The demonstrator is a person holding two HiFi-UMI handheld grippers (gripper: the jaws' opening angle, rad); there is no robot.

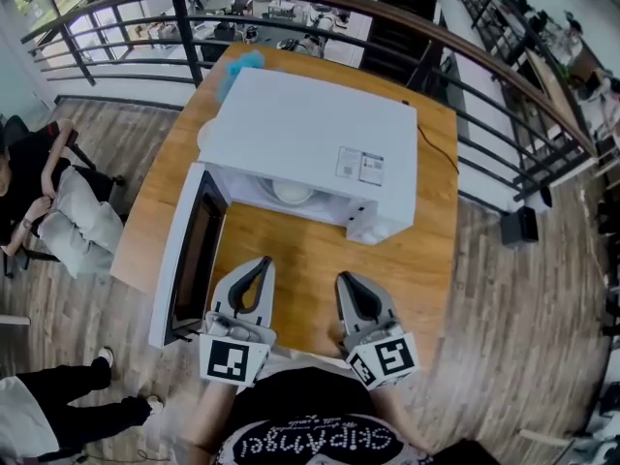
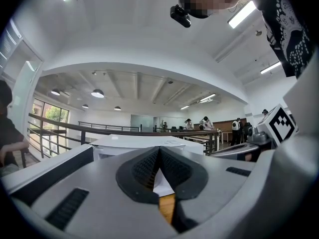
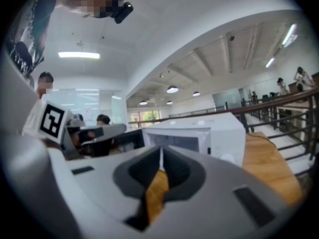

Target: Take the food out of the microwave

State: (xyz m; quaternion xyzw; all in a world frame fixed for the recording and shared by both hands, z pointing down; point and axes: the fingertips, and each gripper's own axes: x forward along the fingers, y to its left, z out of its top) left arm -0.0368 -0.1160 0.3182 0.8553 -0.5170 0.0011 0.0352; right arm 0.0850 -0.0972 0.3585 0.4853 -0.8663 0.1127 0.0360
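A white microwave point(image 1: 308, 139) stands on a wooden table point(image 1: 310, 255), its door point(image 1: 186, 252) swung wide open to the left. Inside the cavity sits a white dish point(image 1: 293, 192), partly hidden under the top panel. My left gripper point(image 1: 263, 264) and right gripper point(image 1: 345, 279) hover side by side over the table in front of the opening, both shut and holding nothing. In the left gripper view the microwave point(image 2: 137, 144) lies just beyond the closed jaws. The right gripper view shows the microwave point(image 3: 199, 133) ahead, with the left gripper point(image 3: 92, 133) beside it.
A dark metal railing point(image 1: 291, 13) curves behind the table. A seated person point(image 1: 53, 201) is at the left, another person's legs point(image 1: 68, 415) at the lower left. A blue object point(image 1: 239, 66) lies behind the microwave, and a cable point(image 1: 441, 148) runs off its right side.
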